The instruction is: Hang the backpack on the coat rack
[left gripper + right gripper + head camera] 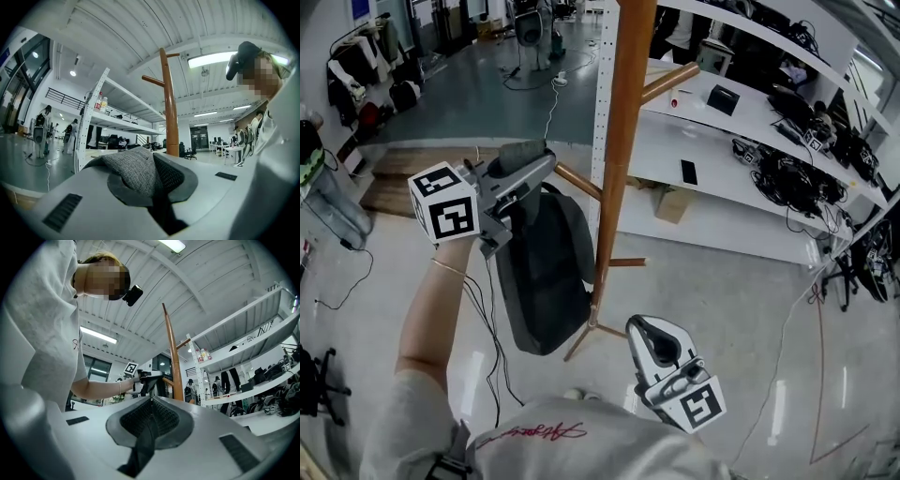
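Grey knit fabric of the backpack's top handle sits pinched between the jaws of the left gripper, which are clamped on it. From there the dark backpack hangs clear of the floor, its right edge just beside the pole of the wooden coat rack. A low peg slants out from the pole toward these jaws and ends just beside them; whether the handle touches it I cannot tell. A higher peg points the other way, over the white shelving that stands close behind the rack. The right gripper hovers low near the rack's splayed feet, jaws together on nothing. Bare floor lies open to the right of the feet and to the left of the backpack.
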